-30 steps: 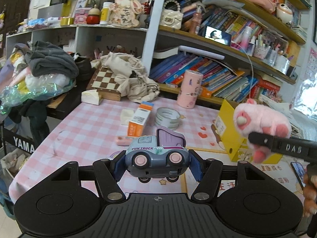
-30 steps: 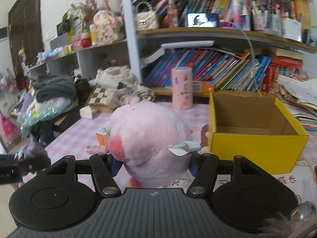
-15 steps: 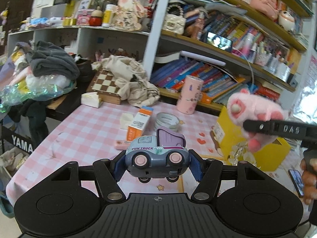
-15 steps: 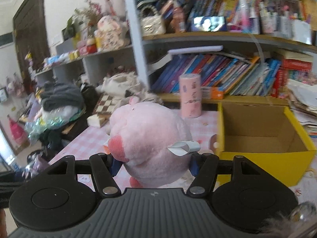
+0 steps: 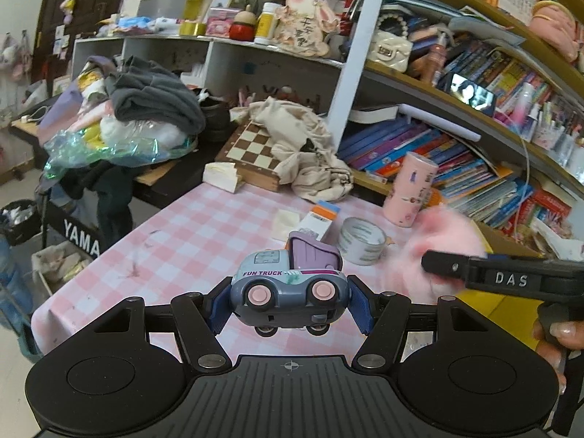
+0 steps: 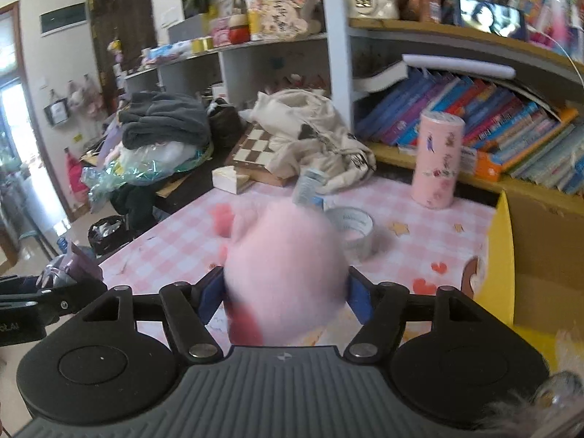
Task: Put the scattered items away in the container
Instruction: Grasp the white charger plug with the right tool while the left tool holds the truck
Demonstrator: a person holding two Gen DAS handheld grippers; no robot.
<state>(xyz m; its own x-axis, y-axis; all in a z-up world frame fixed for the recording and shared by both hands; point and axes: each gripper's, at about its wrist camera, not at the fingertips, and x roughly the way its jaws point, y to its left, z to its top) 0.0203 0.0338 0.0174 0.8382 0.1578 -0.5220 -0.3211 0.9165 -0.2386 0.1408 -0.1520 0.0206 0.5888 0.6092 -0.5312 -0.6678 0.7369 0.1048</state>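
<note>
Releasing: right gripper [image 6: 284, 292], jaws opening around blurred pink plush pig [image 6: 284, 273], lower centre.
Holding: left gripper [image 5: 288, 301] clamps toy truck [image 5: 288, 292], awaiting its turn.
Container: yellow box [image 6: 540, 262], right edge.

R gripper [image 6: 284, 297] jaws opening, pink plush [image 6: 288, 277] now blurred between them; yellow box [image 6: 503, 241] shifted to right edge of view.

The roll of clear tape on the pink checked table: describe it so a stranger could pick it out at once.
Start at the pink checked tablecloth in front of the bookshelves. Near its far edge stands a tall pink patterned canister; just in front of it, beside an orange-and-white carton, lies the roll of clear tape. It is the only ring there: low, flat and hollow in the middle.
</note>
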